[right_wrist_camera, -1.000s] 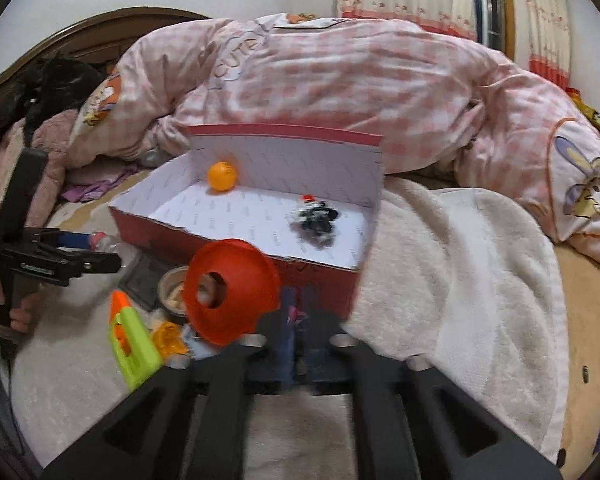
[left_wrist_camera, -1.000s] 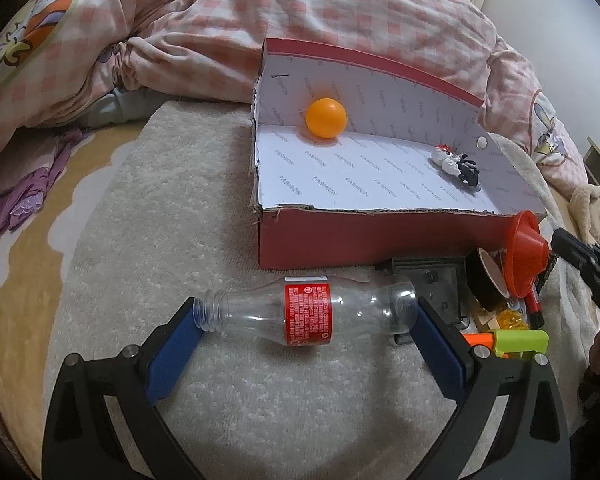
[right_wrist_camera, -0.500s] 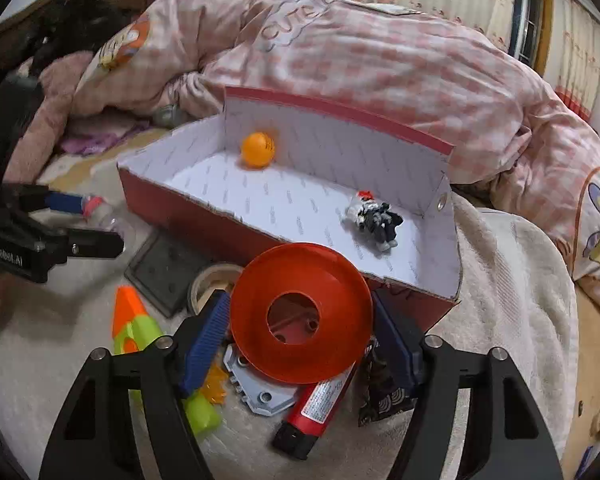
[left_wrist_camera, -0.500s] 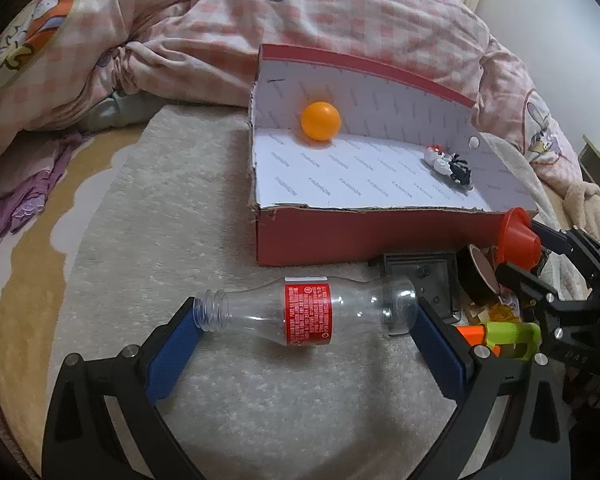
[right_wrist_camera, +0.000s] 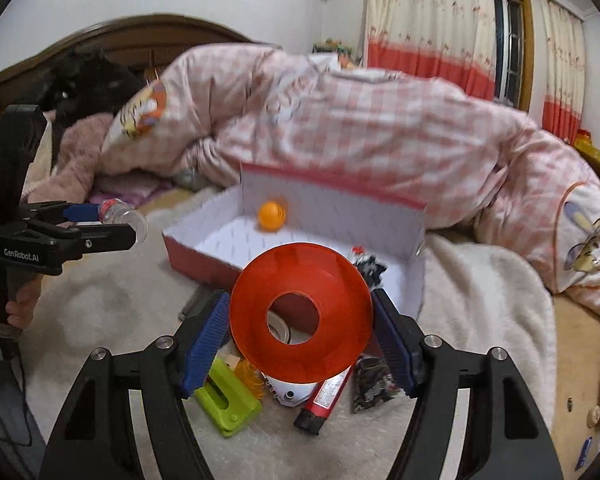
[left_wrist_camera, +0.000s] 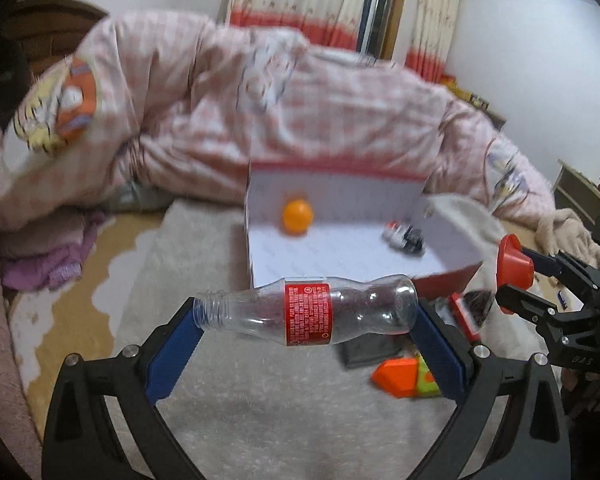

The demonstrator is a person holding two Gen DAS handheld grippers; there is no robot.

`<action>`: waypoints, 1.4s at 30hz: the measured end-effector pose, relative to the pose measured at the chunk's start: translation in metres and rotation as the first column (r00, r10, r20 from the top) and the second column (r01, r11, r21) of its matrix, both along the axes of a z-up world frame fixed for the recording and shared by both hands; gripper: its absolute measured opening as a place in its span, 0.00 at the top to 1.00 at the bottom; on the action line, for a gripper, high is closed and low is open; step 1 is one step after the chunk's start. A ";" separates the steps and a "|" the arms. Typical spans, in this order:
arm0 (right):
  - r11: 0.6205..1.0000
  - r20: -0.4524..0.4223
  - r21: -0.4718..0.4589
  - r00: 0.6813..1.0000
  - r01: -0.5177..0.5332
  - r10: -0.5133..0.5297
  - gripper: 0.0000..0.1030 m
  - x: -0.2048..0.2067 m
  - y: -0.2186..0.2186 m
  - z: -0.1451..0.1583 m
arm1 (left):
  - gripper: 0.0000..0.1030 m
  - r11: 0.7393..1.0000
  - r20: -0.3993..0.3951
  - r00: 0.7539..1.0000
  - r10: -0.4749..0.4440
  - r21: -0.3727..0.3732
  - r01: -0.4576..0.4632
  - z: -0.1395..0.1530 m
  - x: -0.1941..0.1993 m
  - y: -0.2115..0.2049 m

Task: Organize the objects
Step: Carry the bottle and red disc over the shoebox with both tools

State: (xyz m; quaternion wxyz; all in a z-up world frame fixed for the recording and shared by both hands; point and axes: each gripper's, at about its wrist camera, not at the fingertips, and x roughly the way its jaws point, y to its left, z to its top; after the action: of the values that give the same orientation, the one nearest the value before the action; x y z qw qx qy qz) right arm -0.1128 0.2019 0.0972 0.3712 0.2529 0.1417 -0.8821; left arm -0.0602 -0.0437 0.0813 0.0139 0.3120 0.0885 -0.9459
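Observation:
My left gripper [left_wrist_camera: 304, 320] is shut on a clear plastic bottle [left_wrist_camera: 308, 310] with a red label, held crosswise by its ends, lifted above the rug in front of the red box [left_wrist_camera: 340, 240]. My right gripper [right_wrist_camera: 300, 336] is shut on an orange funnel [right_wrist_camera: 300, 312], wide mouth toward the camera, raised above the pile of small items. The funnel also shows in the left wrist view [left_wrist_camera: 514, 266]. The box [right_wrist_camera: 300, 224] holds an orange ball [right_wrist_camera: 272, 216] and a small black-and-white toy [right_wrist_camera: 370, 266].
On the rug below the funnel lie a green toy [right_wrist_camera: 228, 398], a red tube [right_wrist_camera: 326, 400], a dark patterned packet [right_wrist_camera: 374, 380], a tape roll [right_wrist_camera: 278, 326] and a dark flat plate [left_wrist_camera: 374, 350]. A pink checked quilt [right_wrist_camera: 360, 128] is heaped behind the box.
The left gripper lifted the bottle off the rug and tilted upward. The right gripper raised the funnel higher above the pile.

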 end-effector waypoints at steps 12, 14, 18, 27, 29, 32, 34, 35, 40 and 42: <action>0.998 -0.008 -0.045 0.999 0.048 -0.049 0.30 -0.003 0.013 0.008 | 0.02 1.000 -0.012 0.999 0.030 0.001 -0.030 0.003 -0.009 0.000; 0.997 -0.011 -0.056 0.998 0.056 -0.056 0.30 -0.008 0.012 0.010 | 0.02 1.000 -0.016 1.000 0.024 0.000 -0.024 0.005 -0.013 0.000; 0.993 -0.017 -0.075 0.996 0.089 -0.090 0.30 -0.026 0.009 0.014 | 0.02 1.000 -0.050 0.999 0.017 0.006 -0.017 0.013 -0.026 -0.003; 0.983 0.017 -0.110 0.989 0.147 -0.146 0.30 -0.068 -0.002 0.011 | 0.02 1.000 -0.055 0.998 -0.021 0.022 0.022 0.009 -0.071 0.000; 0.982 0.022 -0.123 0.990 0.144 -0.143 0.30 -0.073 -0.004 0.009 | 0.02 1.000 -0.065 0.998 -0.017 -0.006 0.017 0.010 -0.079 0.004; 0.980 0.033 -0.129 0.988 0.151 -0.148 0.30 -0.078 -0.006 0.008 | 0.02 1.000 -0.072 0.997 -0.007 -0.005 0.007 0.010 -0.088 0.003; 0.981 0.027 -0.131 0.989 0.145 -0.142 0.30 -0.077 -0.006 0.007 | 0.02 1.000 -0.066 0.998 0.003 0.011 -0.002 0.008 -0.092 -0.001; 0.982 0.025 -0.126 0.990 0.144 -0.142 0.30 -0.078 -0.007 0.006 | 0.02 1.000 -0.062 0.998 0.010 0.013 -0.009 0.006 -0.094 -0.002; 0.984 0.027 -0.117 0.991 0.132 -0.129 0.30 -0.080 -0.007 -0.001 | 0.02 0.999 -0.049 0.998 0.030 0.033 -0.029 0.002 -0.104 -0.003; 0.986 0.028 -0.103 0.991 0.134 -0.132 0.30 -0.083 -0.007 -0.008 | 0.02 1.000 -0.046 0.998 0.030 0.007 -0.029 0.000 -0.106 0.000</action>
State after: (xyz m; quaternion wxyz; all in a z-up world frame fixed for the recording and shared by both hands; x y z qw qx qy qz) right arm -0.1957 0.1947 0.0894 0.3258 0.2512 0.0744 -0.9084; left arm -0.1664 -0.0439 0.0809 0.0246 0.2886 0.0966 -0.9523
